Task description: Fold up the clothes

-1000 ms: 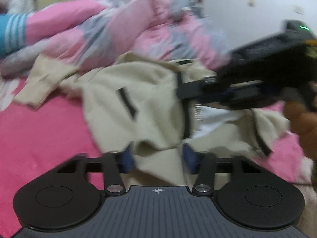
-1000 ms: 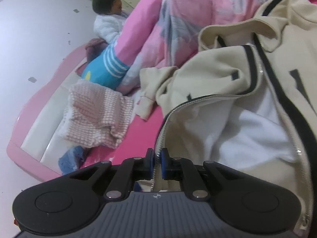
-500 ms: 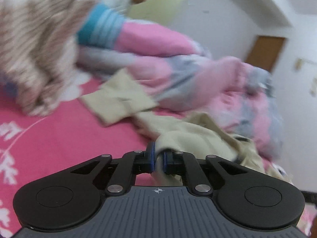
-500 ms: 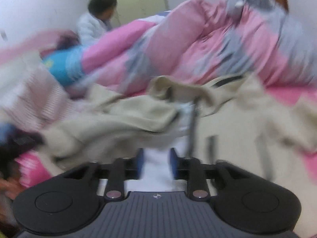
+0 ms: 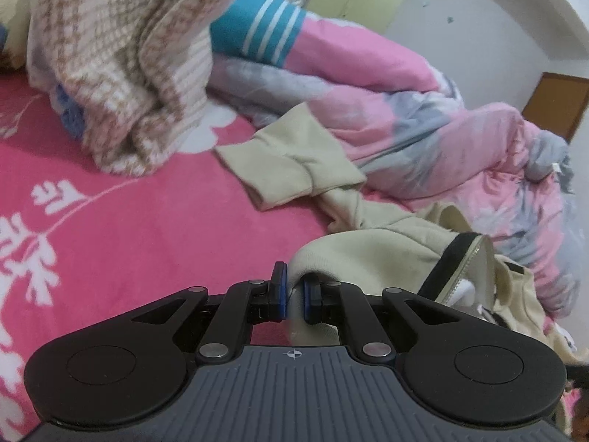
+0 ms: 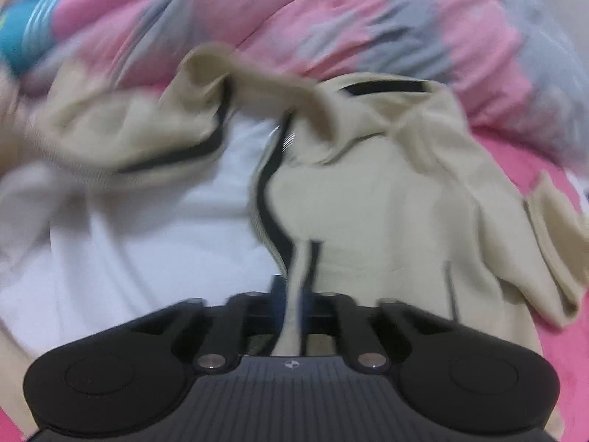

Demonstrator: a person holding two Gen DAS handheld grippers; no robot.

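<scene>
Both claws are now gripping the cream jacket (image 5: 368,254). The left claw (image 5: 293,294) is pinching a rounded fold of its hem, where a second ago its fingers were standing wide around loose cloth. The right claw (image 6: 294,313) is clamping the zipper edge, with the jacket lying open ahead of it, white lining (image 6: 147,228) to its left. Judging by this, the jacket is being pulled flat on the pink bedspread (image 5: 129,228), not folded.

A bed (image 5: 154,228) covered in a pink blanket with white leaf patterns carries everything. On it lie a cream zip jacket (image 5: 371,254), one sleeve stretched flat, a crumpled pink-and-grey quilt (image 5: 434,125) along the far side, and a heaped brown-and-white checked cloth (image 5: 125,59) near the sleeve.
</scene>
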